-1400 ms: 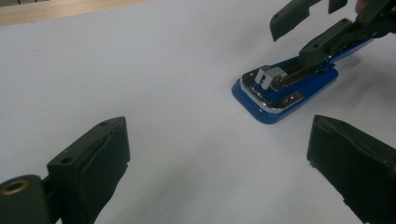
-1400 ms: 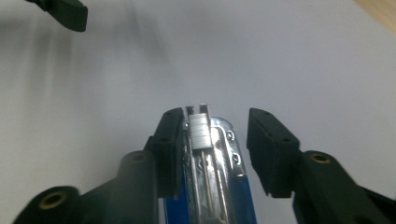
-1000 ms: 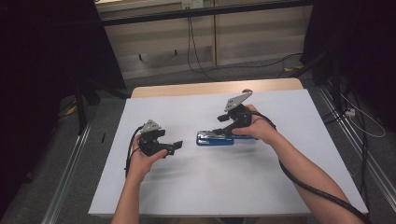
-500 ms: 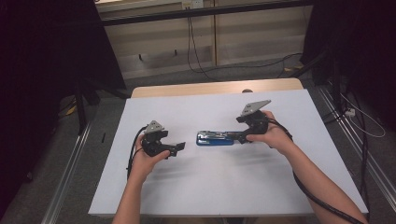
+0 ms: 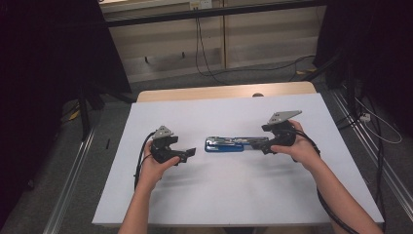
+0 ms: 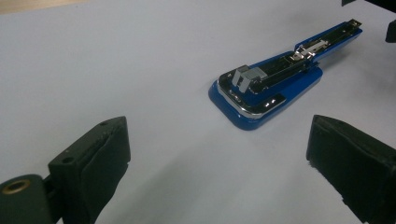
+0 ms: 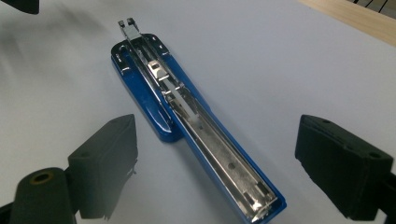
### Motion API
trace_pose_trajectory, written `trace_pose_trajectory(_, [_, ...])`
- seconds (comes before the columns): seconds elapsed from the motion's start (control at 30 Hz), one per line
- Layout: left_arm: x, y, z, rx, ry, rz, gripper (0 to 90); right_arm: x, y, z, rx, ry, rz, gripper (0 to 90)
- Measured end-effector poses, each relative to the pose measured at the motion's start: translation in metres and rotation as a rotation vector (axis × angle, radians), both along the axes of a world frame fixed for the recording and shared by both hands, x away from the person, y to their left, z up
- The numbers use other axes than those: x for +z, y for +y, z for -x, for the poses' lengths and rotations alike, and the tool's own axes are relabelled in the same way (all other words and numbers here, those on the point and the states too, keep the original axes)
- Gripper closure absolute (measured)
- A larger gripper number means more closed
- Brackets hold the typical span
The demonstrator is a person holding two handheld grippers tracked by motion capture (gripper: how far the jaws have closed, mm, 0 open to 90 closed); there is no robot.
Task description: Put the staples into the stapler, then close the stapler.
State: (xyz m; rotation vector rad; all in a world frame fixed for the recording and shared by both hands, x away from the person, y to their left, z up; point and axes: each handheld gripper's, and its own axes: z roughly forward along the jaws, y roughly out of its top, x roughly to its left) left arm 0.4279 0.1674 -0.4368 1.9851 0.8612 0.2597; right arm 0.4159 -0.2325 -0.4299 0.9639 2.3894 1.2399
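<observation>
The stapler has a glossy blue plastic shell and a bright, shiny metal channel laid open along it. Under it the table wears a smooth, matt white sheet, bare pale wood showing beyond. The right tool has dull, slightly rough black rubbery pads.

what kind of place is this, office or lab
Probably a lab or recording room: a white-covered table in a dark space, loose cables trailing over grey carpet, metal rails on the floor beside the table.
</observation>
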Motion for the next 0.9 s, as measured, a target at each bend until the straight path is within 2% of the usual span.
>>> trace_pose_trajectory(0.13, [0.000,0.000,0.000,0.003,0.002,0.005,6.4,-0.001,-0.003,0.003,-0.010,-0.005,0.024,12.8])
trace_pose_trajectory(0.3, [0.003,0.002,0.001,0.006,-0.002,0.010,6.4,-0.002,-0.006,0.007,-0.024,-0.007,0.008,12.5])
trace_pose_trajectory(0.37, [0.004,0.003,0.002,0.006,-0.006,0.029,6.4,-0.003,-0.009,0.008,-0.031,-0.003,0.009,12.5])
trace_pose_trajectory(0.8, [0.002,-0.007,0.001,0.007,-0.005,0.020,10.3,-0.007,-0.022,0.015,-0.100,-0.004,-0.005,13.8])
trace_pose_trajectory(0.9, [0.002,-0.010,0.002,0.012,-0.014,0.018,14.4,-0.009,-0.024,0.017,-0.104,-0.007,0.026,16.0])
